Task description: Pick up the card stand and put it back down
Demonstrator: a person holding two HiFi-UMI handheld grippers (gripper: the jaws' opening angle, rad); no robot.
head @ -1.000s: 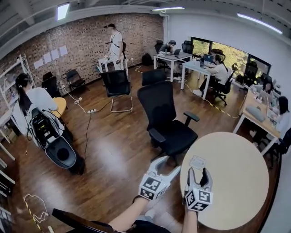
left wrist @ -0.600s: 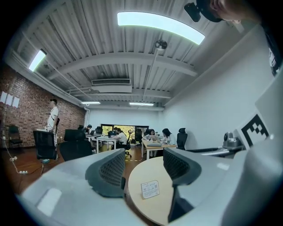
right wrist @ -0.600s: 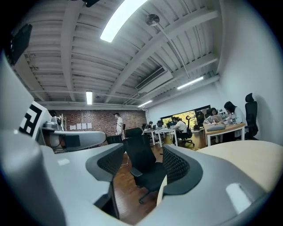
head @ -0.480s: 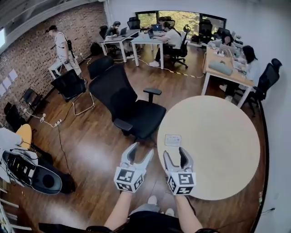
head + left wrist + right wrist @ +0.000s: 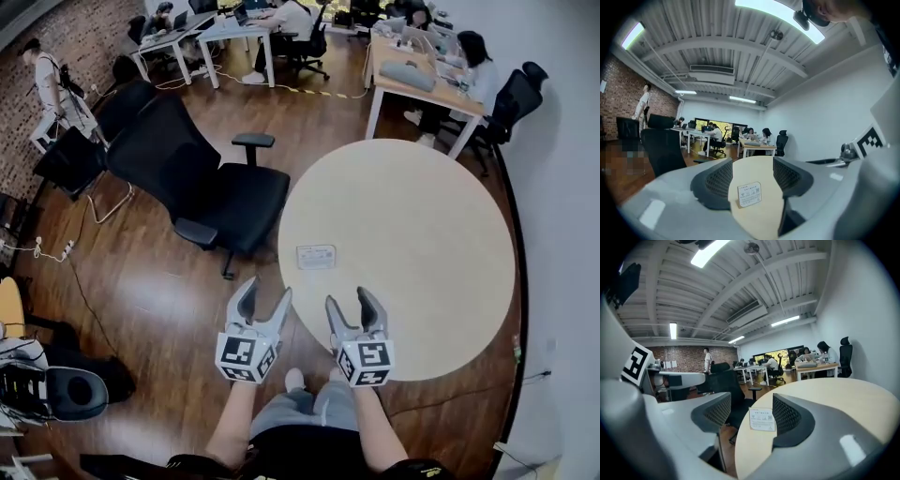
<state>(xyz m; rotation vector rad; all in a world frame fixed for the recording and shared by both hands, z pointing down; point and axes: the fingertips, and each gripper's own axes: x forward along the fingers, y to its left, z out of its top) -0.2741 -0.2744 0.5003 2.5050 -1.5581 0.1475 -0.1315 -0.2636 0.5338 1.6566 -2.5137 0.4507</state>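
I'm hovering the left gripper [image 5: 265, 295] and right gripper [image 5: 350, 302], both spread and empty, at the desk [image 5: 422, 234] edge. I'm judging this the approach; next comes reaching forward to pinch the card stand [image 5: 316, 256].

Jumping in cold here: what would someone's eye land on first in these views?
A big round pale table fills the right of the head view, with a small white card stand near its left edge. Both grippers sit at its near rim, jaws apart and empty: the left gripper just off the edge, the right gripper over the tabletop. A black office chair stands left of the table.
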